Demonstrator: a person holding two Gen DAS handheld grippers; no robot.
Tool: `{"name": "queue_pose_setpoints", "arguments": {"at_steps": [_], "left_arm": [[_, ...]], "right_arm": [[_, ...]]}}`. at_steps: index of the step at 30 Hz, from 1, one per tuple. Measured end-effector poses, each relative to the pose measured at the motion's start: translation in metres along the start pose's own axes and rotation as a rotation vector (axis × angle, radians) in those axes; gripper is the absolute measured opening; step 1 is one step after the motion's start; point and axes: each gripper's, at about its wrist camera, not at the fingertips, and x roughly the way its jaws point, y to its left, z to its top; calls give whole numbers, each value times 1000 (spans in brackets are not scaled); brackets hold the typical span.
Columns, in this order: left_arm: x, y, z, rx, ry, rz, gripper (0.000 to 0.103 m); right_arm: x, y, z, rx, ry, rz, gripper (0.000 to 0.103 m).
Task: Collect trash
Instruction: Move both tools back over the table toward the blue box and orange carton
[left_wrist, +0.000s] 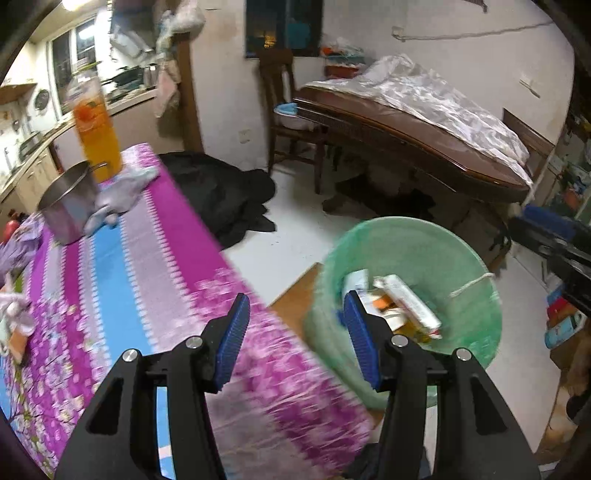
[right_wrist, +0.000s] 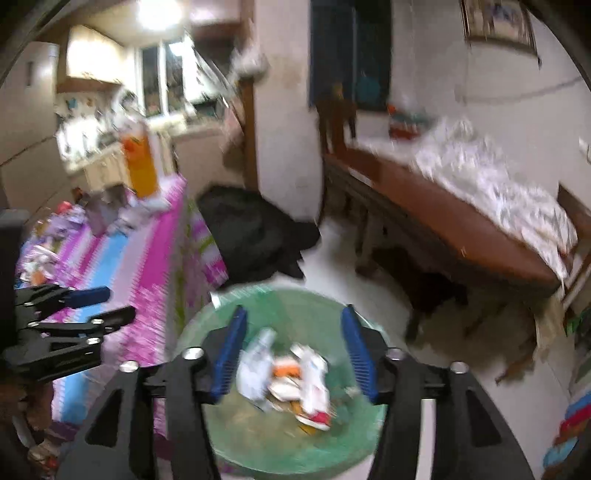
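Observation:
A green plastic bin (left_wrist: 461, 258) stands on the floor beside the table's corner, with cartons and wrappers (left_wrist: 402, 302) lying in it. My left gripper (left_wrist: 295, 299) is open and empty, one pad over the flowered purple tablecloth (left_wrist: 147, 258), the other over the bin's rim. My right gripper (right_wrist: 293, 310) hangs open and empty right above the bin (right_wrist: 280, 454) and its trash (right_wrist: 291, 376). The left gripper (right_wrist: 110, 306) also shows at the left edge of the right wrist view. Crumpled scraps (left_wrist: 14, 306) lie at the table's left edge.
On the table stand a tall orange drink bottle (left_wrist: 96, 129), a steel pot (left_wrist: 68, 210) and a pale rag (left_wrist: 118, 195). A black bag (left_wrist: 229, 199) lies on the floor behind. A wooden table (left_wrist: 424, 147) under plastic sheeting and a chair (left_wrist: 291, 122) stand farther back.

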Motion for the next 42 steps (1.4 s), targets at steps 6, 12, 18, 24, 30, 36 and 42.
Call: {"name": "queue_pose_setpoints", "arguments": {"at_steps": [6,12,18,24,30,36,42], "left_arm": [[-31,73,-24,-77,-45,88,51],[-67,189,-62,-227,-58,220,51],[-116,344,-110,-409,-65,462,51],[-116,475,-155,-460,73,577,59],[-87,502,-151,-392,121,522,69],[-74,519,-146,-372,124,520,74],[-67,532,-138,-368,104,504,79]], "right_arm": [[-21,77,-13,-14,-132,162,75],[-12,162,-18,-107,-107,305,76],[2,224,-15,-158,-65,400,76],[27,283,-9,-204,-18,467,78],[47,334,-4,-239,6,515,78],[59,372,7,-252,8,553,78],[67,404,12,-248,34,612,78]]}}
